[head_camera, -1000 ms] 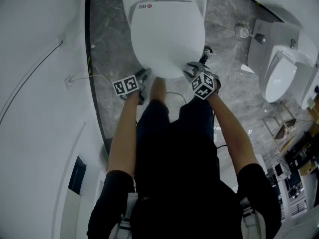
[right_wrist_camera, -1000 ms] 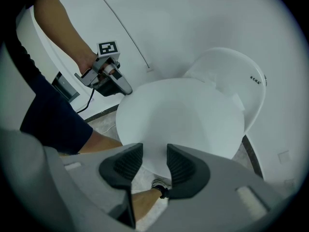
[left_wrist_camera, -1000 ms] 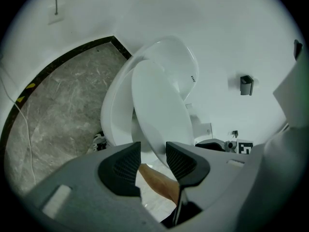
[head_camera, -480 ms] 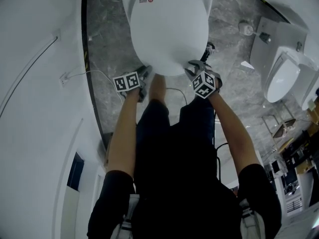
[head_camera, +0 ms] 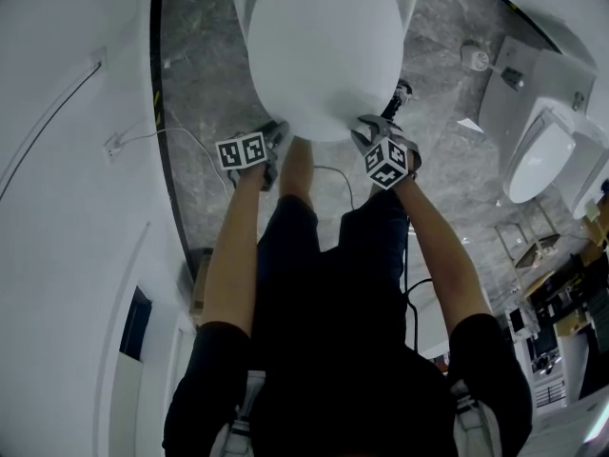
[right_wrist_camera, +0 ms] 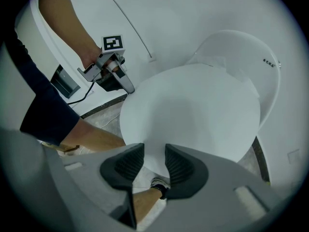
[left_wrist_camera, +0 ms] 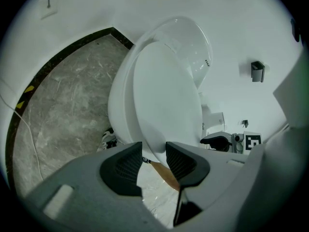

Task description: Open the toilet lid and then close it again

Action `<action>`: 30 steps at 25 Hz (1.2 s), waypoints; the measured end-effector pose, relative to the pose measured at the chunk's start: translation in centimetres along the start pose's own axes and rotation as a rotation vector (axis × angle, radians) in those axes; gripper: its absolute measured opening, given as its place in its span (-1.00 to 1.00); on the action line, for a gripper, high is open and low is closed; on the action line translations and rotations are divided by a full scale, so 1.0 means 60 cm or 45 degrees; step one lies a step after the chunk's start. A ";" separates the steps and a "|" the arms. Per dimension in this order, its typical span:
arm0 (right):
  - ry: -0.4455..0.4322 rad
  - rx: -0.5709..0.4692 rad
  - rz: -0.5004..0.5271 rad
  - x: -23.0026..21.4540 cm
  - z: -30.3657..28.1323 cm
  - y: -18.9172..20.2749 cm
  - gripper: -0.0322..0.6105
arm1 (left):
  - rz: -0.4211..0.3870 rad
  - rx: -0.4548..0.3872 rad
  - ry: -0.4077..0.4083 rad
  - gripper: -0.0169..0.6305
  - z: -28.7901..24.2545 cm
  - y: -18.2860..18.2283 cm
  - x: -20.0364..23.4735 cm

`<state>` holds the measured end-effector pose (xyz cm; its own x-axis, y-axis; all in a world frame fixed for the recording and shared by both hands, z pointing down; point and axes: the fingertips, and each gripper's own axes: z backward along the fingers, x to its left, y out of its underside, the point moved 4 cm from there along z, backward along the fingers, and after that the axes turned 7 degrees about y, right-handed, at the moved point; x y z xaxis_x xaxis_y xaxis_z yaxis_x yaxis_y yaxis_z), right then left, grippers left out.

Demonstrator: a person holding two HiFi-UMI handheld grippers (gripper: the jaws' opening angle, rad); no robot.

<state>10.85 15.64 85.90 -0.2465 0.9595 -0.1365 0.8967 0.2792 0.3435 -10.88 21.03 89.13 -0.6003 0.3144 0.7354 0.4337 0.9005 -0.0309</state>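
The white toilet lid [head_camera: 324, 55] stands part-way down, tilted above the seat [left_wrist_camera: 120, 105]. My left gripper [head_camera: 279, 133] is at the left of its front rim and my right gripper [head_camera: 364, 127] at the right. In the left gripper view the lid [left_wrist_camera: 166, 95] has its rim between the dark pads of the left gripper [left_wrist_camera: 153, 153], which is shut on it. In the right gripper view the right gripper [right_wrist_camera: 153, 158] is shut on the rim of the lid [right_wrist_camera: 193, 110] after closing a little. The left gripper [right_wrist_camera: 126, 83] shows across the lid.
The floor [head_camera: 200, 74] is grey marble, with a thin cable [head_camera: 157, 136] on it at the left. A curved white wall [head_camera: 67, 208] rises at the left. Another white fixture [head_camera: 538, 155] stands at the right. The person's shoe [head_camera: 400, 91] is beside the bowl.
Both grippers have sunk a little together with the lid's front rim, and the lid lies flatter over the bowl. The grip places on the rim are the same.
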 end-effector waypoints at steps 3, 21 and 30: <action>0.002 0.004 0.005 -0.001 -0.015 0.005 -0.46 | -0.001 0.000 -0.004 -0.45 -0.010 0.000 0.012; 0.030 0.015 -0.067 -0.005 -0.080 0.031 -0.46 | -0.040 0.095 -0.083 -0.45 -0.057 -0.004 0.060; 0.029 0.022 -0.105 -0.009 -0.085 0.029 -0.46 | -0.087 0.143 -0.125 -0.38 -0.054 -0.008 0.064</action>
<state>10.67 15.83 91.30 -0.3278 0.9339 -0.1425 0.8791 0.3568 0.3161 -11.21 20.84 94.19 -0.6907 0.2743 0.6691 0.3153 0.9469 -0.0627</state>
